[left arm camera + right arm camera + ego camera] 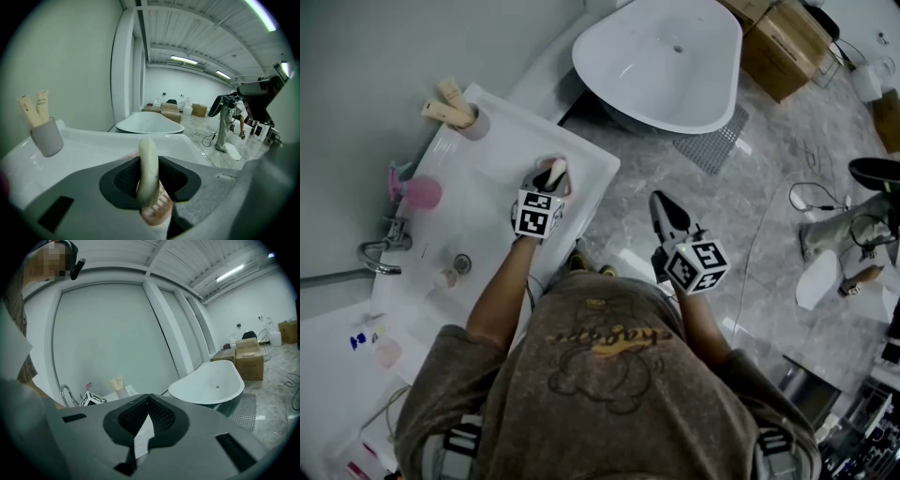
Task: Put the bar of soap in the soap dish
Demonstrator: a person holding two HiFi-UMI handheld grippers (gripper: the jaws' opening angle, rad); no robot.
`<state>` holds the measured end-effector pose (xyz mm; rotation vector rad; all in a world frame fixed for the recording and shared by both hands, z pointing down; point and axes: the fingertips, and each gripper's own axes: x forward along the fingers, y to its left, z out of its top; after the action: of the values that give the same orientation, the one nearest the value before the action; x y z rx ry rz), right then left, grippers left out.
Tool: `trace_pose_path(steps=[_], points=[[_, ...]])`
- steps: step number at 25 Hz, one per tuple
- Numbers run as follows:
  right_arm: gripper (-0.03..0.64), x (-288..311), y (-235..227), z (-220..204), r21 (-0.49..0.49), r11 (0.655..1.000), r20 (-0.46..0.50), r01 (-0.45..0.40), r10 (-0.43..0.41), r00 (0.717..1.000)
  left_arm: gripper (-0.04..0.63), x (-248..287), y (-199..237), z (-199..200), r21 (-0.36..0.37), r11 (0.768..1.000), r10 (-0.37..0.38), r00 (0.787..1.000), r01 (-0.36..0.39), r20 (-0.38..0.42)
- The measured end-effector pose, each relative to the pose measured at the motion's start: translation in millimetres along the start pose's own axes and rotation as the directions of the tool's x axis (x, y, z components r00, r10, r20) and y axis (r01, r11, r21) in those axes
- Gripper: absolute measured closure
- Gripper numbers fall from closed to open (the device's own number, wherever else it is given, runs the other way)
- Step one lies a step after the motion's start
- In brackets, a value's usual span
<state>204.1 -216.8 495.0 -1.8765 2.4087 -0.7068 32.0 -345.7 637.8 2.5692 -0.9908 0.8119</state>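
Black padded jaws of the left gripper [149, 161] are pinching a cream bar of soap [148, 173] by its two broad faces, so that it is standing on its narrow edge and rising past the jaw tips. Its lower end is hanging just over, or perhaps touching, a pink ribbed soap dish [157, 213]; which of the two I cannot tell. That dish is sitting on the white washbasin top [487, 178], near the corner closest to the person. Farther along the basin, by the wall, a grey cup [47, 137] is holding two pale tubes [33, 110], and a pink bottle [417, 192] and a chrome tap [380, 251] are standing further back along the same wall. The right gripper [149, 397] is hanging off to the side over the grey marble floor [769, 169], well apart from the basin, its jaw tips pressed together with nothing between them. Beyond both, a white bathtub [661, 58] is standing beside some cardboard boxes [783, 42].
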Motion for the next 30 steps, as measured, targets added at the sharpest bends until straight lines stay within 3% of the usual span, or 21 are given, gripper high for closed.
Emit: trace_pose_path(steps=[8,21,25,30], points=[[0.617,5.1,1.2,-2.3,0.002,1.000,-0.005,0.001,-0.001,1.000,0.485,1.8,0.4,-0.3,0.006,1.000,-0.024,1.000,0.024,-0.019],[0.617,-1.9,3.0,-4.4,-0.004,1.000,-0.006,0.012,-0.012,1.000,0.476,-2.9,-16.4,12.6,-0.029,0.996,-0.086,0.996,0.087,0.033],[0.617,-5.7,6.2,-6.2,-0.003,1.000,-0.005,0.006,-0.006,1.000,0.476,-13.6,-16.5,24.7,-0.042,0.996,-0.073,0.996,0.075,0.059],[0.617,-8.7,8.8,-5.4,-0.007,1.000,-0.001,-0.007,0.007,1.000,0.474,-43.0,-18.0,58.7,-0.079,0.994,-0.057,0.986,0.070,0.157]])
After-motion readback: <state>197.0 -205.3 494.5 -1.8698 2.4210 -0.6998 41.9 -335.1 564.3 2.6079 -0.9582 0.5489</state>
